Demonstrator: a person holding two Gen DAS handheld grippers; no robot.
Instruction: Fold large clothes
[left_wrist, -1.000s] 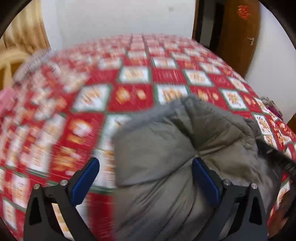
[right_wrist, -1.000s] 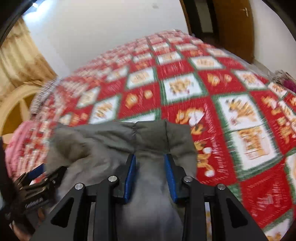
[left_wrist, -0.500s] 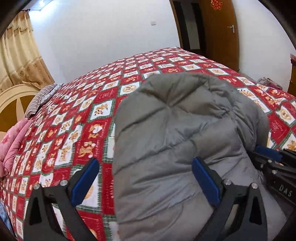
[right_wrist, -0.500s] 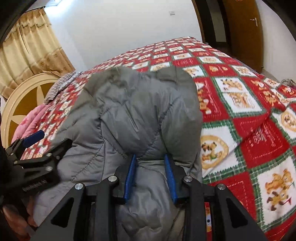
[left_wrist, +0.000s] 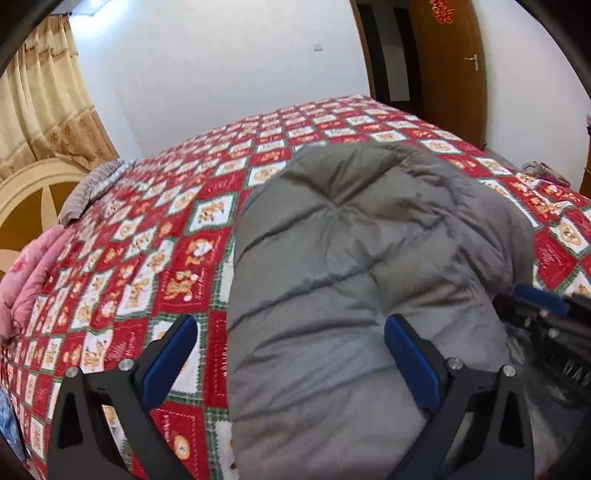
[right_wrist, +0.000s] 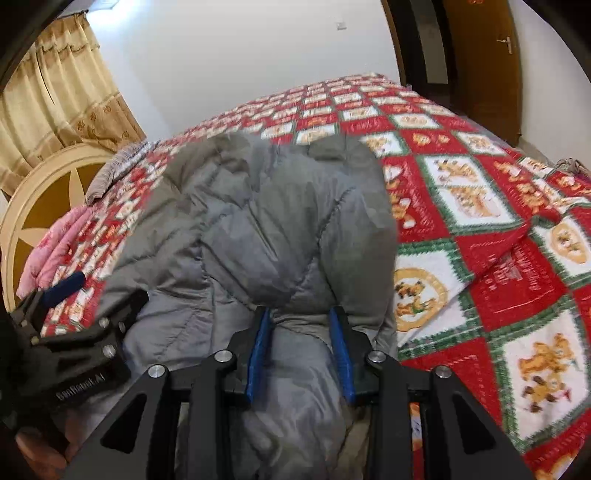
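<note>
On the bed (left_wrist: 192, 229), spread with a red, white and green checked quilt printed with small animal pictures, lies a grey quilted jacket (left_wrist: 354, 280), bunched into a thick, puffy mound near the bed's closer edge.

From the left wrist view, the left gripper (left_wrist: 288, 354) hangs over the jacket's left side with its blue pads set wide apart. One pad sits above the patterned quilt, the other above the grey padding, and neither presses on the cloth, though the jacket's edge runs between them. At the right edge of this view the right gripper (left_wrist: 546, 317) shows dark against the jacket.

From the right wrist view, the right gripper (right_wrist: 300, 347) has a fold of the jacket (right_wrist: 258, 229) between its blue pads. Its jaws are opening, yet the fabric still fills the gap and touches both pads. The left gripper (right_wrist: 74, 306) shows at the left, beside the jacket's other side.

Beyond the jacket the quilt runs flat to the far edge of the bed. A pink quilted cloth (left_wrist: 26, 280) lies at the left edge, with a striped pillow (left_wrist: 88, 188) past it, close to a cream and brown headboard (right_wrist: 40, 206). Yellow curtains (left_wrist: 40, 107) hang behind, and a brown door (left_wrist: 447, 70) stands in the white wall at the right.
</note>
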